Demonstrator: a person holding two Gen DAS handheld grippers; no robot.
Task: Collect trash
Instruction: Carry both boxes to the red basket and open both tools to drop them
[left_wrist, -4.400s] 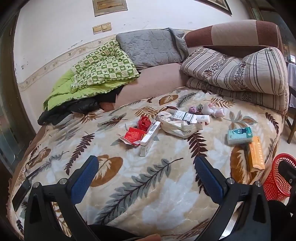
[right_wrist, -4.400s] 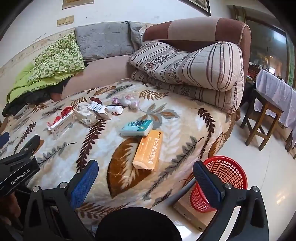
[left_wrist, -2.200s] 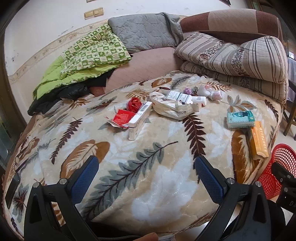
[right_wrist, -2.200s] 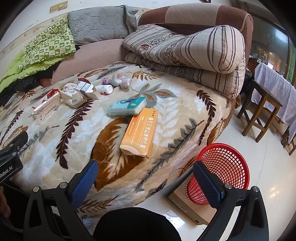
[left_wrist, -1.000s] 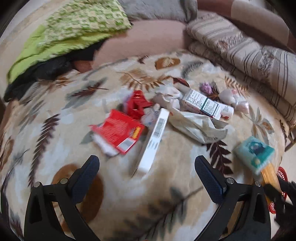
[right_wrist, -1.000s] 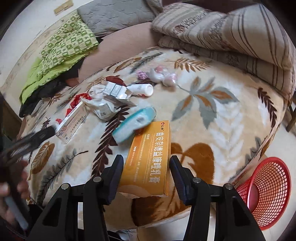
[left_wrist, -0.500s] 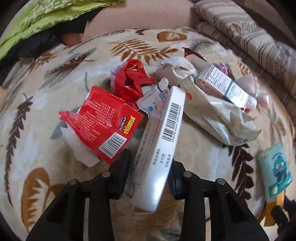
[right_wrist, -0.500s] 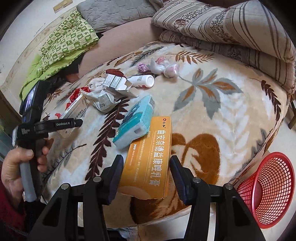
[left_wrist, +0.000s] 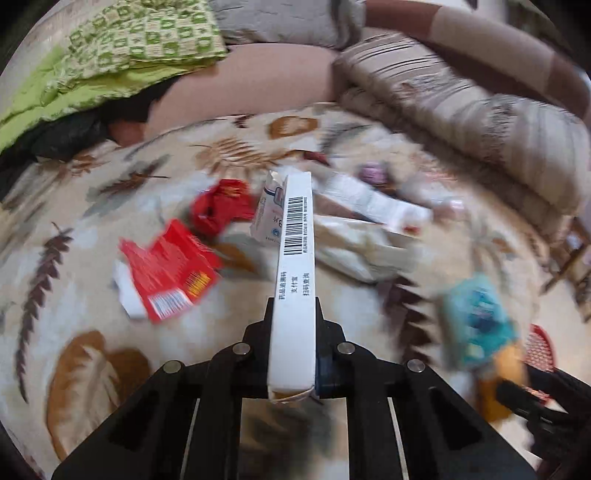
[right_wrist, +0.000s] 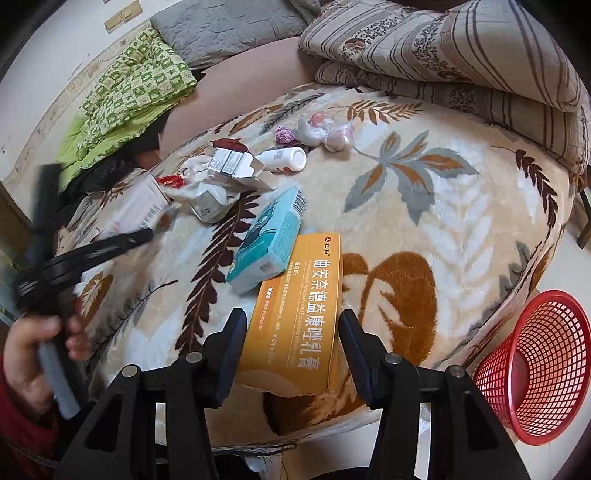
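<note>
- left gripper (left_wrist: 293, 354) just squeezed onto the long white barcoded carton (left_wrist: 294, 280), clamped tight
- right gripper (right_wrist: 291, 343) straddles the flat orange cardboard box (right_wrist: 299, 314) at the leaf-print blanket (right_wrist: 424, 206) edge, gaps visible, so loose
- red mesh plastic basket (right_wrist: 535, 369) sits below on the floor

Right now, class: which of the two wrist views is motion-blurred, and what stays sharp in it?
Left wrist view: the bedding and litter are smeared, yet the white box clamped in the left gripper stays crisp. Right wrist view: mostly sharp, orange box legible.

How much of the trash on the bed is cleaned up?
Nothing is in the red basket yet. The left tongs have just closed on the long white box; the right tongs sit around the orange box. The red wrappers, teal pack and bottle remain.
</note>
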